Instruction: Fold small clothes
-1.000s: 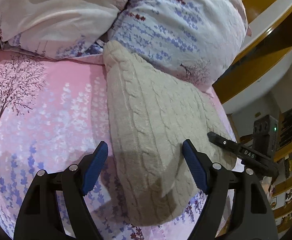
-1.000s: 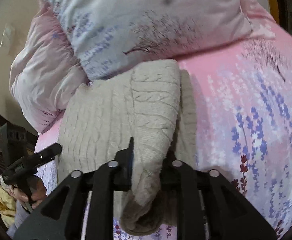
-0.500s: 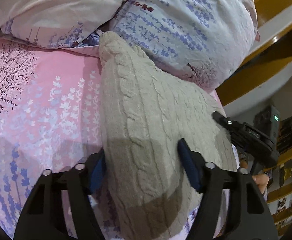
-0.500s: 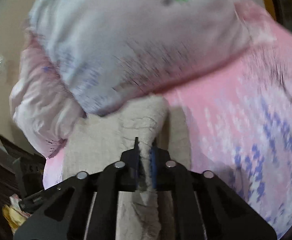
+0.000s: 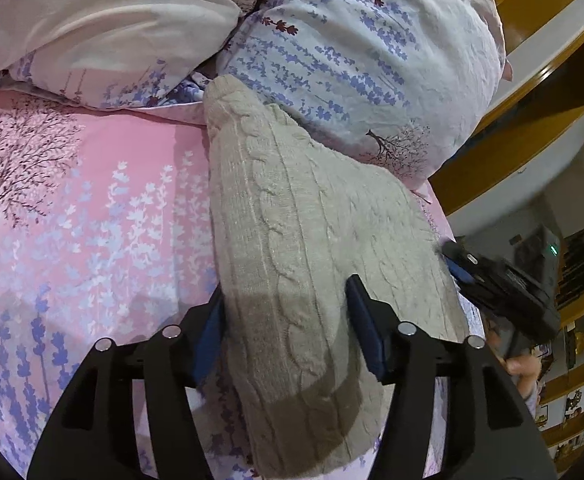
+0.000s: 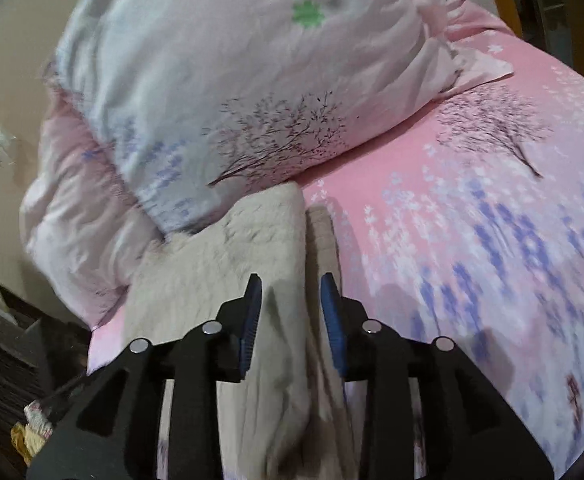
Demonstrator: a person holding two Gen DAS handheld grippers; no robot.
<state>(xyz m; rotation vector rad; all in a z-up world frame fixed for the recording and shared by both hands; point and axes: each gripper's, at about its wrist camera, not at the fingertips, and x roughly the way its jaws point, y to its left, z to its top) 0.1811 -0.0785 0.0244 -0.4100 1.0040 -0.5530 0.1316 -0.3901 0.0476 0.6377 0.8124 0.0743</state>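
A beige cable-knit sweater lies folded on the pink floral bedsheet, its far end against the pillows. My left gripper is open, its blue-padded fingers straddling the sweater's near part. The right gripper shows at the sweater's right edge in the left wrist view. In the right wrist view the sweater lies under my right gripper, which is open with the folded edge between its jaws. The right view is blurred by motion.
Two floral pillows and a bunched duvet lie at the bed's head. A wooden headboard and shelves stand to the right. The bed edge and dark floor lie left of the right gripper.
My right gripper was shut on the sweater's folded edge and has opened, letting it go. My left gripper has moved forward so its fingers straddle the sweater.
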